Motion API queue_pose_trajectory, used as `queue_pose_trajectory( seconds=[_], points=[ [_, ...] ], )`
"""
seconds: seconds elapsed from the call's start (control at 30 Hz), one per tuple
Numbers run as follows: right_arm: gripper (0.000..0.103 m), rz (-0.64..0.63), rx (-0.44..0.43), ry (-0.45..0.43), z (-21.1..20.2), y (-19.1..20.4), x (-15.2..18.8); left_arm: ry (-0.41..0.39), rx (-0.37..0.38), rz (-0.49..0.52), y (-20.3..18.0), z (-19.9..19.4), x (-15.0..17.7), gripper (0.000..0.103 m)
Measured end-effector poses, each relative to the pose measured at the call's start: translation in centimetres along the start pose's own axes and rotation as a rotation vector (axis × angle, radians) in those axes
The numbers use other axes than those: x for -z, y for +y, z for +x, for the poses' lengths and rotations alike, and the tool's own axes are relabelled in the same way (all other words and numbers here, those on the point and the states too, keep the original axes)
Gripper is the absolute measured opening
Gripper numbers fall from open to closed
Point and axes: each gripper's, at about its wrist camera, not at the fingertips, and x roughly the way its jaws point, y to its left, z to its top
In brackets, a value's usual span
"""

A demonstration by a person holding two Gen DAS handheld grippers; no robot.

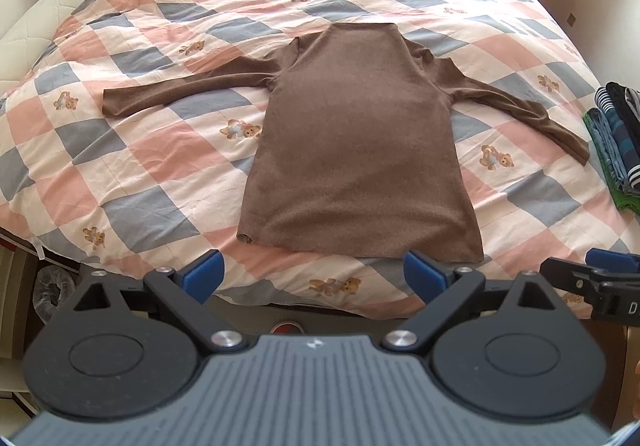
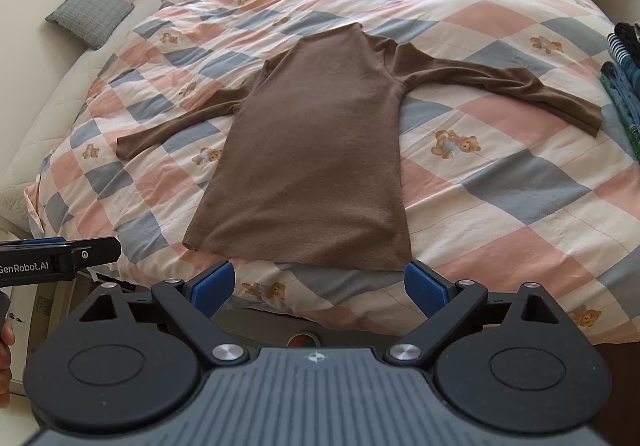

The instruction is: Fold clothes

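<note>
Brown sweater [image 1: 356,142] lies flat on the checked quilt [image 1: 152,150], hem toward the cameras, neck away, both sleeves spread out to the sides. Fabric smooth, no fold in it.

Left gripper [image 1: 314,276]: jaws spread wide, nothing between them, hanging just short of the sweater's hem, above the near edge of the quilt. Blue pads [image 1: 206,274] clear of the cloth.

Right gripper [image 2: 318,284]: jaws likewise wide apart and empty, just short of the hem, not touching it. Its tip also shows beside the sweater's hem corner in the left wrist view.

Stack of folded clothes [image 1: 616,142] sits beyond the end of the sweater's right-hand sleeve. Grey cushion [image 2: 90,12] far past the other sleeve, by the wall.
</note>
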Motion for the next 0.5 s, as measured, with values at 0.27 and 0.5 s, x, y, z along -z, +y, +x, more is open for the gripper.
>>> queue_pose_trajectory(
  seconds=[0.27, 0.5],
  points=[
    [0.095, 0.014, 0.005, 0.062, 1.5, -0.8, 0.2, 0.035, 0.035, 0.020, 0.1, 1.4, 0.2, 0.096],
    [0.095, 0.168, 0.017, 0.148, 5.3, -3.5, -0.6, 0.097, 0.079, 0.052, 0.7, 5.0, -1.0, 0.095]
  ],
)
